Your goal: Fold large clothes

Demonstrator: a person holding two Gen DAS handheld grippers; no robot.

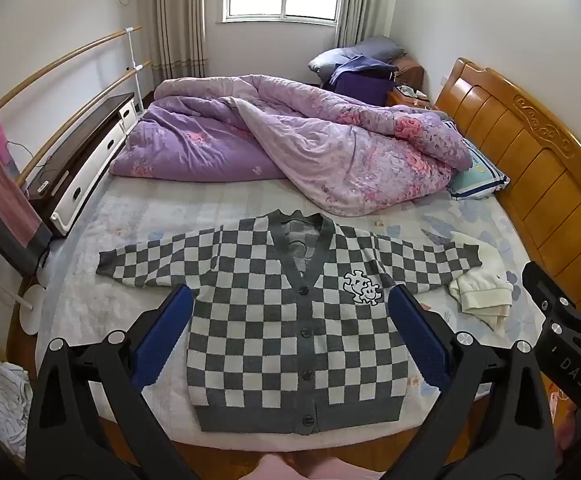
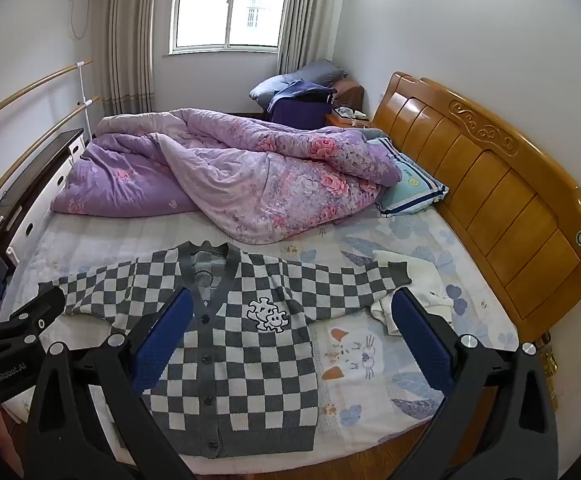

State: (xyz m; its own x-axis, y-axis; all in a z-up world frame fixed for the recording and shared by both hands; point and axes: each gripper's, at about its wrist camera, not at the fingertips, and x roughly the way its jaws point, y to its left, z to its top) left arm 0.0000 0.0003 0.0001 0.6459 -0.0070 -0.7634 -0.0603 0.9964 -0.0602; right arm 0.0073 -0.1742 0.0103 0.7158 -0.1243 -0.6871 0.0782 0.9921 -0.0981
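So the cardigan [image 1: 296,320] is lying flat, front up, on the bed [image 1: 138,216], near the foot edge, buttoned all the way down with both sleeves stretched straight out to the sides. It's grey and white checks with a little white patch [image 1: 362,286] on the chest. The sleeve end toward the headboard [image 1: 530,168] sits on top of a cream garment [image 1: 480,292] that's bunched up there. Past the collar there's a big purple floral quilt [image 1: 290,148] heaped across the far half of the bed, and a pillow [image 1: 478,172] pokes out from under it by the headboard. Left gripper [image 1: 290,312] hangs above the cardigan's body with its blue pads spread wide apart, nothing between them, not touching the fabric as far as I can see. Right gripper [image 2: 292,314] is the same deal, jaws wide and holding nothing, sitting off toward the headboard side so one pad is over the buttons and the other is over the cream garment. Both are up in the air side by side, each one showing in the corner of the other's view.
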